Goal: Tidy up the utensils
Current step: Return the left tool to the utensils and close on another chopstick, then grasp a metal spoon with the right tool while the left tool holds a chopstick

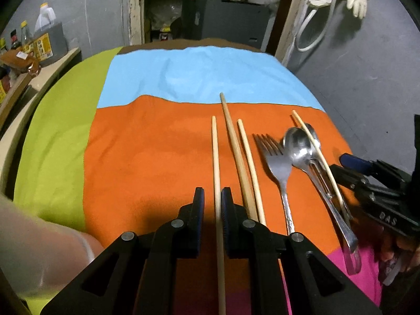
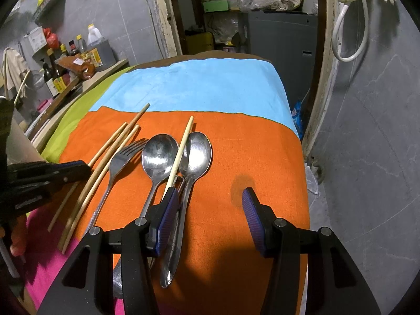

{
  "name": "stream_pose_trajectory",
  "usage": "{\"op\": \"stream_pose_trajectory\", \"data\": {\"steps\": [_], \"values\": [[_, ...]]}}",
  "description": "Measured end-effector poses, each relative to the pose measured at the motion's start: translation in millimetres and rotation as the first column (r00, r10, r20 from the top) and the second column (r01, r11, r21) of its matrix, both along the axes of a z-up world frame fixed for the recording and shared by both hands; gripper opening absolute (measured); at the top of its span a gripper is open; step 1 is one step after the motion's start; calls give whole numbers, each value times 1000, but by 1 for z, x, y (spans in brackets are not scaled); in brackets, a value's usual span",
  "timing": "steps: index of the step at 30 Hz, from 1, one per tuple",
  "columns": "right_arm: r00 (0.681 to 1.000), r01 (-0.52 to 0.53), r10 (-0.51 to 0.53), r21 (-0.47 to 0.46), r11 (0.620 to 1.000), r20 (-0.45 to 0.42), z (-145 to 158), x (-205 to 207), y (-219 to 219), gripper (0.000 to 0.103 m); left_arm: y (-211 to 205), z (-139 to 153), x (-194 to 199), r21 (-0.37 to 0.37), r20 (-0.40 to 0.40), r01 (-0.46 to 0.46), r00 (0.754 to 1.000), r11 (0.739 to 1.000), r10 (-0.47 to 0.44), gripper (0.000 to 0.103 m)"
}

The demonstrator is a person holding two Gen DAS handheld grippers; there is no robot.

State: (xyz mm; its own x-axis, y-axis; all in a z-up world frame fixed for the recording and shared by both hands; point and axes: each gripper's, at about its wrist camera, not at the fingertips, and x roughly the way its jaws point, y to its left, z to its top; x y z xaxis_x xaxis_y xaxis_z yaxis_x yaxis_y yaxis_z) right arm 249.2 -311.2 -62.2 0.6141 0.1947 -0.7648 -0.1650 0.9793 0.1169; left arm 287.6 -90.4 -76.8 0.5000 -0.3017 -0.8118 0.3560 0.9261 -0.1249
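Grey tiled walls surround a table draped in an orange-and-blue cloth (image 1: 147, 144). On it, the left gripper (image 1: 212, 204) pinches one pale chopstick (image 1: 215, 157) between nearly closed jaws. Beside lie two more chopsticks (image 1: 237, 152), a fork (image 1: 278, 168) and two spoons (image 2: 168, 157). The right gripper (image 2: 210, 210) stands half open, holding nothing.

Grey tiled walls (image 2: 126, 13) surround a doorway (image 2: 236, 13). A side counter (image 2: 105, 72) holds bottles (image 2: 53, 71). A white hose (image 2: 349, 34) hangs at right.
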Motion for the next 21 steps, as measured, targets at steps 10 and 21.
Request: {"op": "stream_pose_trajectory", "data": {"steps": [10,21], "values": [[999,-31,30,-47,998,-25,0,15,13,49,6,0,10,-21,-17,-33,999,999,32,8],[997,-81,80,-79,994,-5,-3,32,41,43,11,1,7,-78,-22,-44,999,996,42,6]]}}
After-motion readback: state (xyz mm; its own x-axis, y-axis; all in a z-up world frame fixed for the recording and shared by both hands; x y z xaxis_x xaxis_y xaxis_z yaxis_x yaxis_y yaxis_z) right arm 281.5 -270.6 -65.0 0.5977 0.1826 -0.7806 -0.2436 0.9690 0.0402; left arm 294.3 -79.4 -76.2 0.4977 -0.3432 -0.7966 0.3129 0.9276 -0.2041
